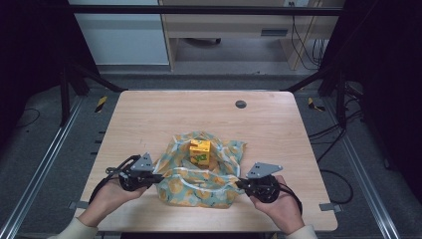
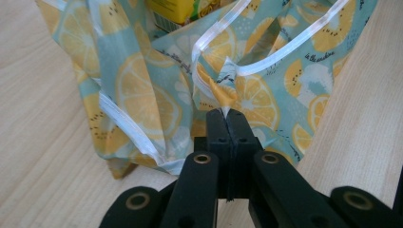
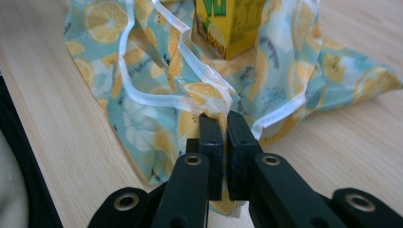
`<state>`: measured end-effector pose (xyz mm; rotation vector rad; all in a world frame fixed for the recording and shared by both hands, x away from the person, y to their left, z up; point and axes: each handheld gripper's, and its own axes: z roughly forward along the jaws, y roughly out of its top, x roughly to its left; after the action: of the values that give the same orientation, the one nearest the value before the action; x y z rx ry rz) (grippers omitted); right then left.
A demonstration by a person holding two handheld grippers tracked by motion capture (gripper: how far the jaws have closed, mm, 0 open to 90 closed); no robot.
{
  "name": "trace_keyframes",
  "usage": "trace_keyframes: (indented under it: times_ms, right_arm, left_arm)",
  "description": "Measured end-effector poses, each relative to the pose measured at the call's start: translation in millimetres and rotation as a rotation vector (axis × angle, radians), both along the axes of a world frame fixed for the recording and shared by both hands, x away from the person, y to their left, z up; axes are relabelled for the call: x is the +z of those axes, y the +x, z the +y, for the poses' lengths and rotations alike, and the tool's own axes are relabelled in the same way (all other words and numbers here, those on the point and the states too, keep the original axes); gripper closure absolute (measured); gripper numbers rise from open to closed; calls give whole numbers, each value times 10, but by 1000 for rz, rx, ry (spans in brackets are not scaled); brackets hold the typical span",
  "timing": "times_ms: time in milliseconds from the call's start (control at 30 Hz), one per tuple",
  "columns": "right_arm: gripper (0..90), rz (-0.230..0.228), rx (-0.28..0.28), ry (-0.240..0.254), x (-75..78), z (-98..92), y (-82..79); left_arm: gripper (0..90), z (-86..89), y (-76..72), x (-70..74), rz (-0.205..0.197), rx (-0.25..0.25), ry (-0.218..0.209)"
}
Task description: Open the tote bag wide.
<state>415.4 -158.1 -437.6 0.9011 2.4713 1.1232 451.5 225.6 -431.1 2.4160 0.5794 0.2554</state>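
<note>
We see the left gripper and right gripper each pinching the crumpled lemon-print cloth around a boxy yellow carton on the woodgrain bench.

A wooden table bears a round grommet.

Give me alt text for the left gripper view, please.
The left gripper is shut on a pinched fold of a lemon-print cloth with a white hem. The cloth lies bunched on a light wooden table, and a yellow carton peeks out at its top.
</note>
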Motion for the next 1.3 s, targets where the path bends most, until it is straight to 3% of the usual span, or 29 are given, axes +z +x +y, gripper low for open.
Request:
trace_keyframes:
  times_ms: [100,167,200,267,300,333,600,700,800,1000,1033,1067,1167,1300]
  right_arm:
    - [854,16,-5,-13,-43,5,13]
    - [793,19,-3,-5,-43,10,28]
    - [697,14,3,-4,-13,21,34]
    - [658,8,3,-3,0,25,36]
    - [565,5,5,0,49,30,42]
    - [531,3,0,2,79,33,48]
    - [448,-24,9,11,312,105,171]
    - [464,-32,-15,1,351,191,340]
    - [482,-26,-33,-19,294,282,529]
    - [472,32,-55,-23,140,420,861]
    - [498,52,-53,-29,110,457,914]
    - [660,61,-50,-55,84,491,980]
    - [842,50,-58,-46,111,489,1063]
    - [893,20,-102,-28,216,457,1178]
  left_arm:
    - [900,-19,-16,-41,6,-2,2]
    - [900,-29,-19,-55,8,-14,8]
    - [900,-41,-26,-64,7,-14,9]
    - [900,-54,-31,-74,13,-24,15]
    - [900,-62,-32,-83,12,-26,19]
    - [900,-62,-32,-83,12,-26,19]
    - [900,-81,-34,-156,23,-36,41]
    - [898,-71,-23,-185,25,-30,38]
    - [898,-64,-10,-216,22,-25,35]
    - [897,-43,17,-280,23,-15,21]
    - [897,-42,22,-289,23,-17,21]
    - [898,-43,29,-297,24,-17,19]
    - [898,-63,63,-282,13,-19,19]
    - [898,-90,108,-195,-18,-3,1]
